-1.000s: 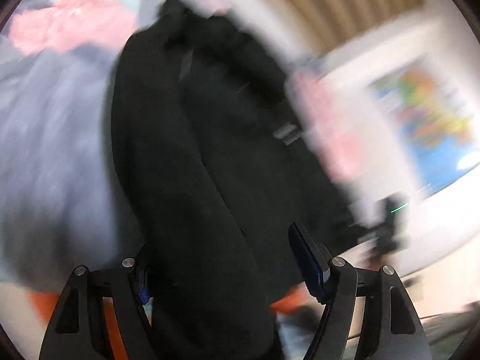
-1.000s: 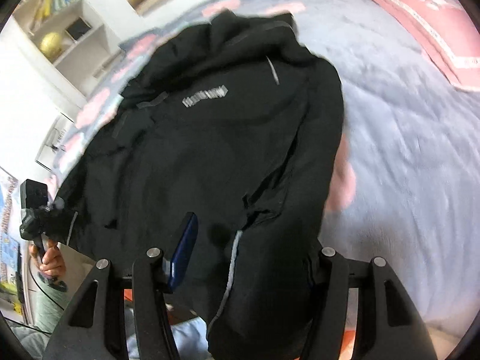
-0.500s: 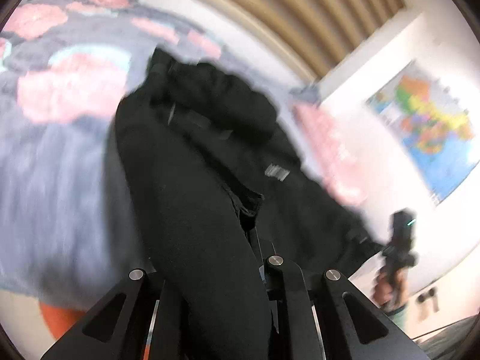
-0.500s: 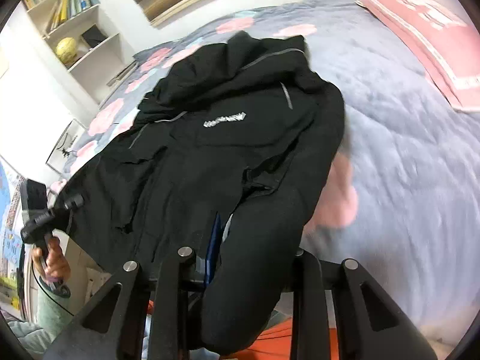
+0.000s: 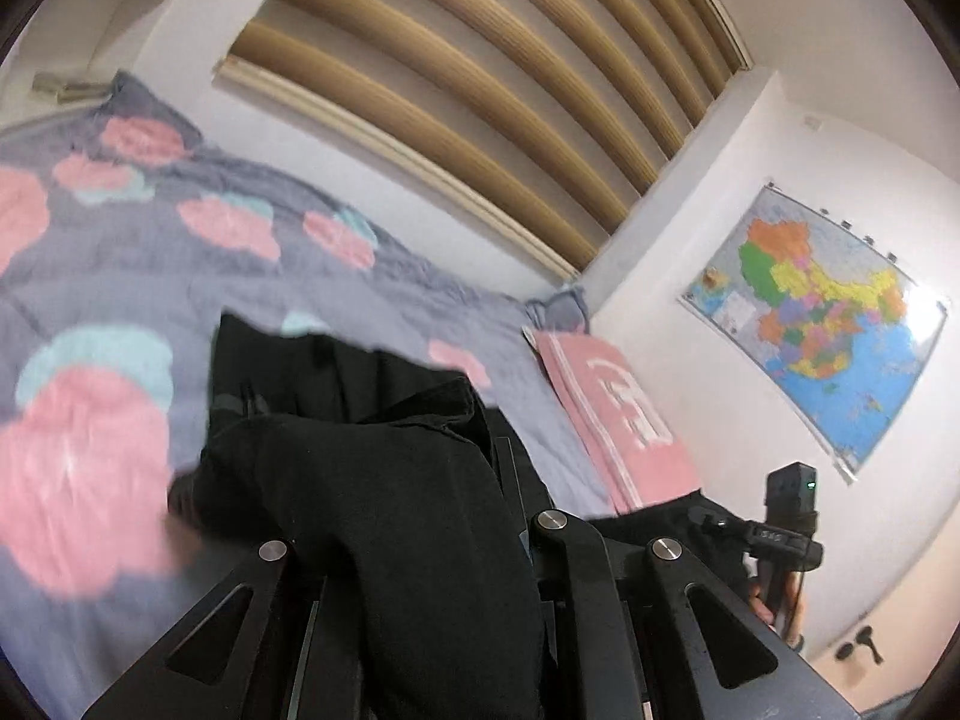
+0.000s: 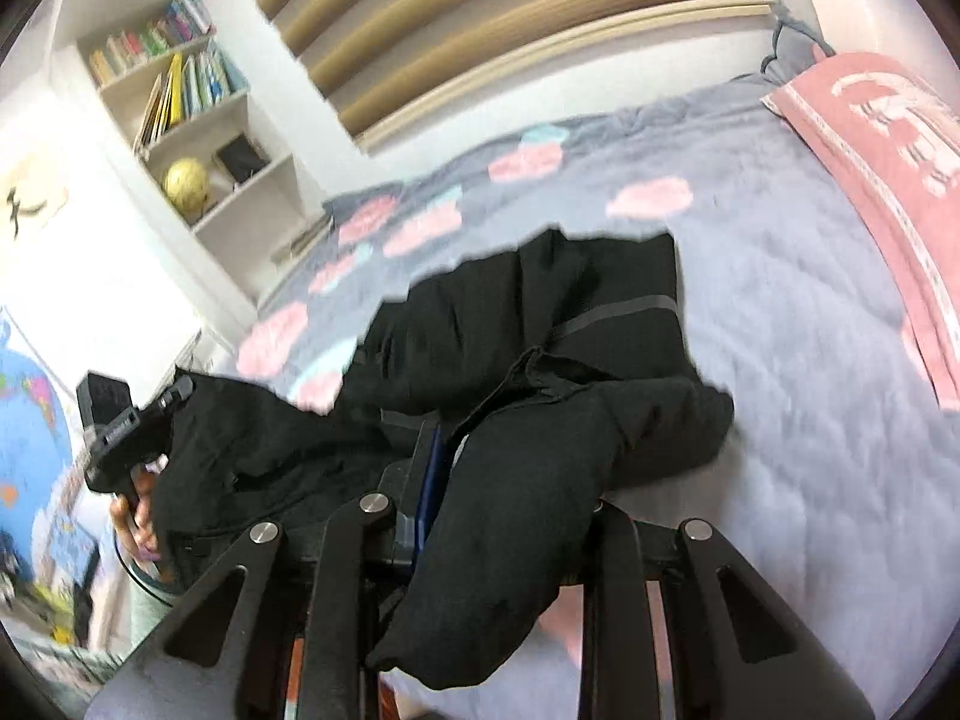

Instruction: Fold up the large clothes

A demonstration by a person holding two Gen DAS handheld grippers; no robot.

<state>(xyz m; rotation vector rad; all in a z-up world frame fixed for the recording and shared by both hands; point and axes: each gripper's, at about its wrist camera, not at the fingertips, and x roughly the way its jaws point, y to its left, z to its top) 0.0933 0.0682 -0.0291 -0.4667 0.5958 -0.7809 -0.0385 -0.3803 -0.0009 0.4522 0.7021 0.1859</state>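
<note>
Black, soft and bulky, the large hooded jacket (image 6: 528,324) lies bunched on the grey bed cover with pink and teal cloud shapes (image 6: 780,300), its grey reflective strip showing near the top edge. In the right wrist view a thick black sleeve (image 6: 540,480) runs from the jacket's body down toward 6 o'clock and passes straight between the fingers of the right gripper (image 6: 492,510), which are drawn in tight on it. At 9 o'clock of that view the other handheld unit appears, a hand wrapped round its grip, with jacket cloth trailing up to it.

In the left wrist view the jacket (image 5: 312,372) fills the middle, and its other sleeve (image 5: 408,528) hangs toward 6 o'clock through the left gripper (image 5: 414,546), whose fingers are pinched close on the cloth. The bed cover (image 5: 120,276) spreads from 9 to 12 o'clock.

A pink pillow with white lettering (image 5: 618,414) lies at about 3 o'clock of the jacket; in the right wrist view it (image 6: 870,138) sits at 2 o'clock. Beyond, a slatted wooden headboard (image 5: 480,78) stands at 12 o'clock, a colourful wall map (image 5: 828,318) at 3 o'clock, and a white bookshelf with books and a yellow globe (image 6: 186,120) at 10 o'clock of the right wrist view.
</note>
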